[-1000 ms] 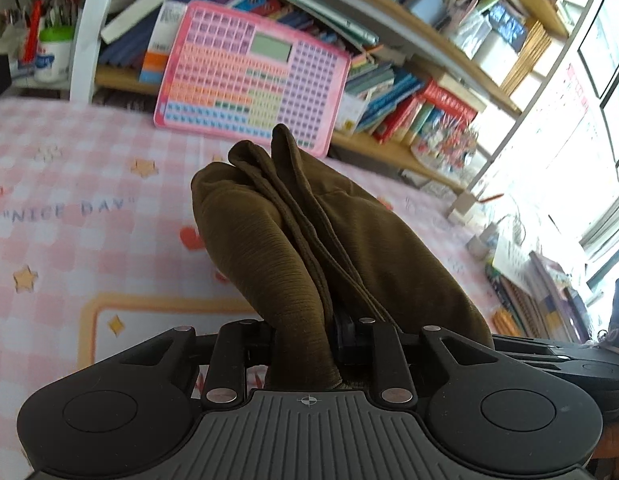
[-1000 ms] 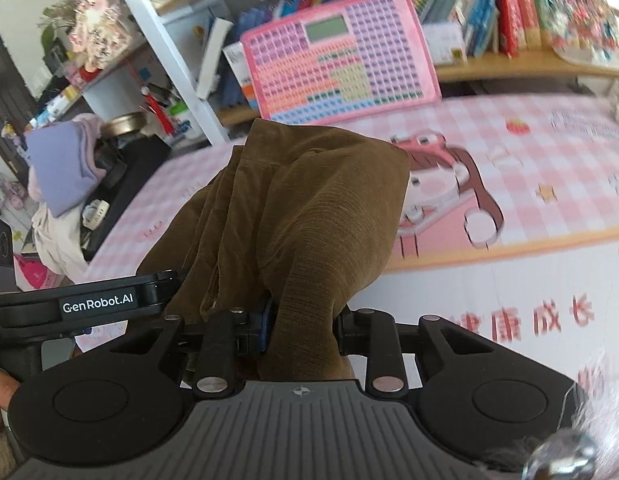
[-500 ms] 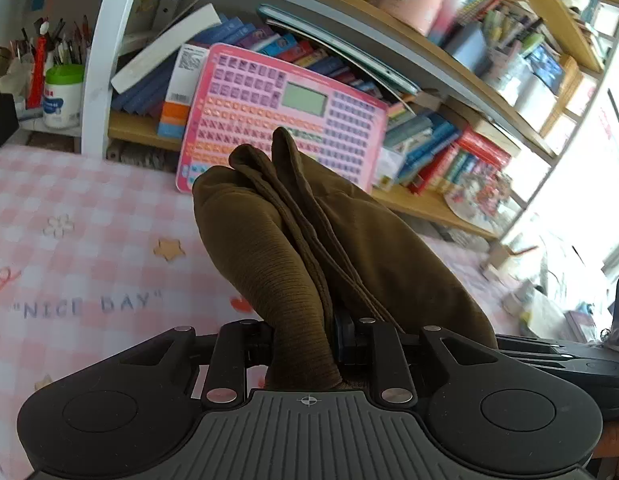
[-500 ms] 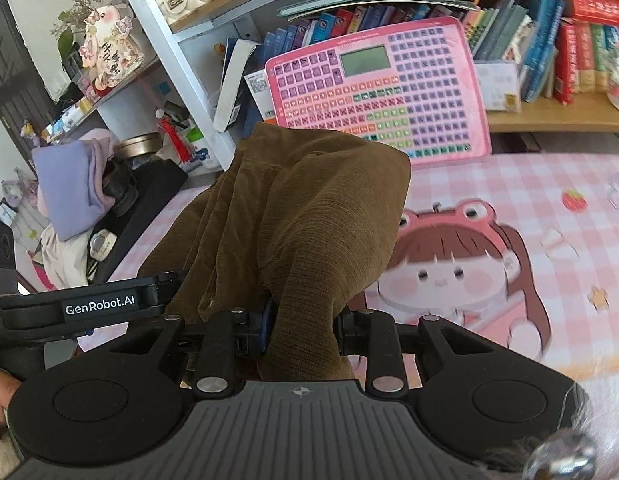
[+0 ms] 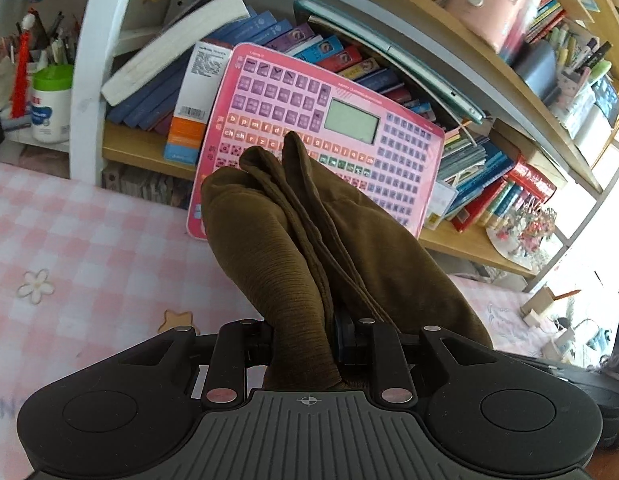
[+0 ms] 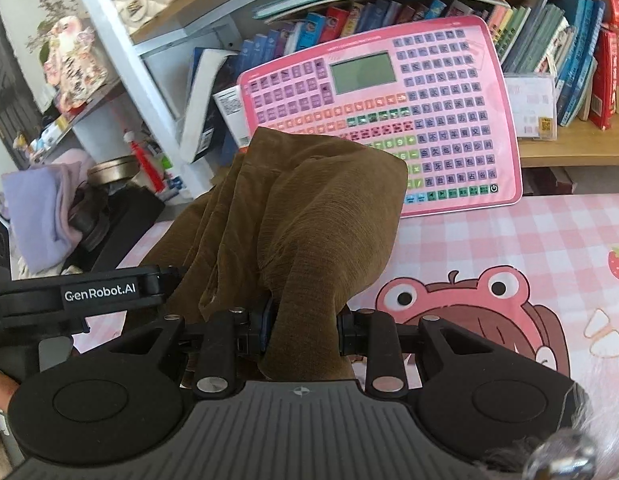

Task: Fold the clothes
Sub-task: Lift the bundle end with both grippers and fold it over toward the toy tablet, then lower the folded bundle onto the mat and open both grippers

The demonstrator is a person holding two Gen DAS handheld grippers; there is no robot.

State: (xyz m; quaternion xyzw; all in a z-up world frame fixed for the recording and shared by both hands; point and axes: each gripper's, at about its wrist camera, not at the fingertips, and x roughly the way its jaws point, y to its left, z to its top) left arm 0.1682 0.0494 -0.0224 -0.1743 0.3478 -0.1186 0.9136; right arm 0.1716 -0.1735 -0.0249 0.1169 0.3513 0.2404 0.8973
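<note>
Gripping one brown garment (image 5: 293,248) between them, two claws hold it lifted above the surface (image 5: 89,264). The left claw (image 5: 303,340) is clamped on a bunched fold, and the right claw (image 6: 301,328) pinches another fold of the same cloth (image 6: 309,216), which rises in ridges ahead of each camera. One pink checked cover with cartoon prints lies over the surface (image 6: 509,248). One pink keypad toy (image 5: 321,132) leans against a bookshelf (image 5: 149,148) behind it, seen too from the right (image 6: 409,112). Many books (image 6: 569,60) crowd the shelves. One purple cloth (image 6: 41,208) lies at the far left.
</note>
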